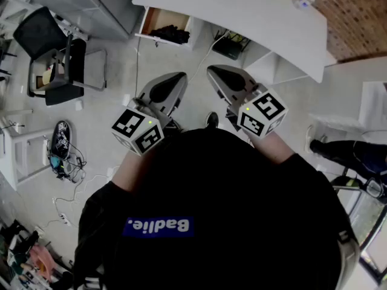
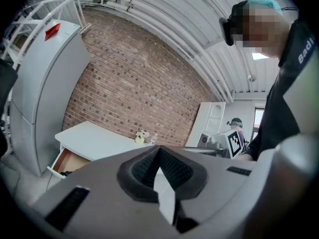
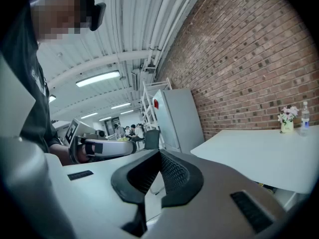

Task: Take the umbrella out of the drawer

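Facing drawer [image 1: 151, 18] | left gripper [image 1: 181, 77] pressed together, empty | right gripper [image 1: 211, 70] same | umbrella [image 1: 171, 34] inside

left gripper [image 2: 159, 151]: jaws together, nothing in them | desk [image 2: 94, 138]: white, by brick wall [image 2: 134, 83] | drawer [image 2: 67, 161]: pulled out, at desk's left | flowers [image 2: 143, 135]: on desk | person [image 2: 294, 83]: close, at right

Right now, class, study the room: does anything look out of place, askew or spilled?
The white desk has its drawer pulled open at the left end, with a dark bundle, probably the umbrella, lying inside. Loose cables lie tangled on the floor at the head view's left. Nothing looks spilled or broken.
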`<state>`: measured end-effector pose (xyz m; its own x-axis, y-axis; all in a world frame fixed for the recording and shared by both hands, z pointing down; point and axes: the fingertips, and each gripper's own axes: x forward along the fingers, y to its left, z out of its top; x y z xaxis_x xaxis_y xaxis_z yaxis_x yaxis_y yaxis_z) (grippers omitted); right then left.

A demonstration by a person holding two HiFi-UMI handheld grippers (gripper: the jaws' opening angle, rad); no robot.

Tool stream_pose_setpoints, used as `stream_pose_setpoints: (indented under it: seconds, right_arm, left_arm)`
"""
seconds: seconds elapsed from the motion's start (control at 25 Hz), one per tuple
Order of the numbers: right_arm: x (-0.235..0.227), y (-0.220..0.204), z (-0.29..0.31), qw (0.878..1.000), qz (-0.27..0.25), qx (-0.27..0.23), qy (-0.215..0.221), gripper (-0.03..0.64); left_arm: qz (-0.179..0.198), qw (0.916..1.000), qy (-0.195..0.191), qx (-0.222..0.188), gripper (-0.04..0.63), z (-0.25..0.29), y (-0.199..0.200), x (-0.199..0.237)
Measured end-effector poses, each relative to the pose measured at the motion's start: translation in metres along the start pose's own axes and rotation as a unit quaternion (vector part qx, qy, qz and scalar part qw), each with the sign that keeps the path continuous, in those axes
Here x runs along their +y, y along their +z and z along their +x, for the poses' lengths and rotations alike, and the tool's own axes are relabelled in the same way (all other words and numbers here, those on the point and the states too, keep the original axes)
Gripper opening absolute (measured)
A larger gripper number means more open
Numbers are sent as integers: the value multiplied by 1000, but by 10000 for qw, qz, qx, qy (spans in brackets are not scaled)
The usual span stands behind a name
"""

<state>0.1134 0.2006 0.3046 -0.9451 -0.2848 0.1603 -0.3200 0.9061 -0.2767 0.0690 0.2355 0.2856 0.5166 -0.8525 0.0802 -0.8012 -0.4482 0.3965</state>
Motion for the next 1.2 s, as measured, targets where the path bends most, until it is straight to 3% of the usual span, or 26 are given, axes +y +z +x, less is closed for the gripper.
stream_pose_setpoints:
  seconds: [0.64, 1.2]
  right_arm:
    - [-16, -1, -13, 9999, 69, 72, 106, 29]
    - [-82, 10, -35, 9991, 38, 161, 382, 29]
  left_arm:
    - [-14, 9998, 191, 72, 2, 14, -6, -7]
    - [115, 9975, 690, 103, 2, 66, 0, -14]
